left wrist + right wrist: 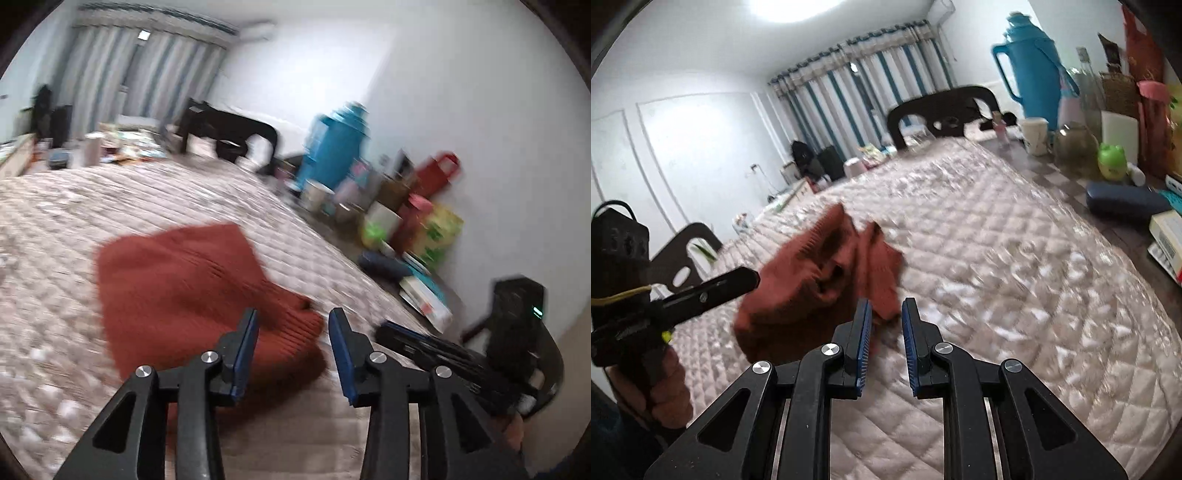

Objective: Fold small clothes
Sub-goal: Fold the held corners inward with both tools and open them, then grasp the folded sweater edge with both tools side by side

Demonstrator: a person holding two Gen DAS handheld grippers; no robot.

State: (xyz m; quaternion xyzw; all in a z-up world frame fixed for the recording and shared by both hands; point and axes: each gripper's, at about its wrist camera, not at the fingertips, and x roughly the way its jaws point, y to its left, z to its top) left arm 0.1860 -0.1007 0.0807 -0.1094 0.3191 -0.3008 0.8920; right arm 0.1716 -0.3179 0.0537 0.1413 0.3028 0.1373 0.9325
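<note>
From the left wrist view, the left gripper (293, 317) stood with its jaws parted and nothing between them. A rust-red knitted garment (192, 280) lay on the quilted cover (110, 192) just ahead of the jaws and a little to their left, its near ribbed edge bunched into a thick roll by the left finger. The piece spread away from the gripper toward the upper left, so its long side ran roughly along the line the jaws pointed. The right gripper (391, 332) reached in from the right edge, close beside the garment's near corner; its opening could not be read in this blurred view.

From the right wrist view, the right gripper (884, 306) showed a narrow gap, and no cloth was pinched in it. The garment (827, 273) sat ahead and to the left, rumpled, one flap standing up and a lobe ending just beyond the tips. The left gripper (748, 277) came in from the left, with a hand (665, 384) below it, its tip at the cloth's left edge. Both grippers looked about equally near; the next grasp would likely take the near edge.
</note>
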